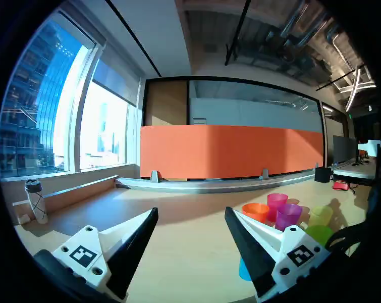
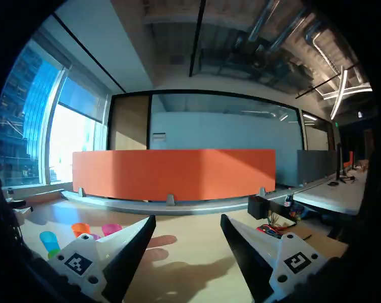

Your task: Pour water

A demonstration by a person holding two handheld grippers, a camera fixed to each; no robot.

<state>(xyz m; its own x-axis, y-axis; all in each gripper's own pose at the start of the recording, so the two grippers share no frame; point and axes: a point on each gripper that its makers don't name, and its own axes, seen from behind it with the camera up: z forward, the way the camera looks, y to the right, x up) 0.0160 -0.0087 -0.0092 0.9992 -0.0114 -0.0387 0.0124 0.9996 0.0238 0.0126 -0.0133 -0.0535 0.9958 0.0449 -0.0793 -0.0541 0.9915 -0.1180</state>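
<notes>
Several coloured plastic cups stand in a cluster on the wooden desk [image 1: 190,252]. In the left gripper view they sit to the right: orange cup [image 1: 256,211], pink cup [image 1: 277,201], purple cup [image 1: 289,216], yellow cup [image 1: 321,214], green cup [image 1: 319,234], and a blue cup [image 1: 243,271] half hidden behind my finger. My left gripper [image 1: 191,212] is open and holds nothing. In the right gripper view the blue cup [image 2: 49,241], orange cup [image 2: 80,229] and pink cup [image 2: 111,229] stand at the far left. My right gripper [image 2: 186,218] is open over bare desk.
An orange partition [image 1: 230,151] runs along the desk's far edge. A dark-lidded tumbler [image 1: 35,199] stands by the window sill at left. A black box [image 2: 261,206] and red items [image 2: 271,230] with cables lie at right. Another white desk [image 2: 336,194] stands beyond.
</notes>
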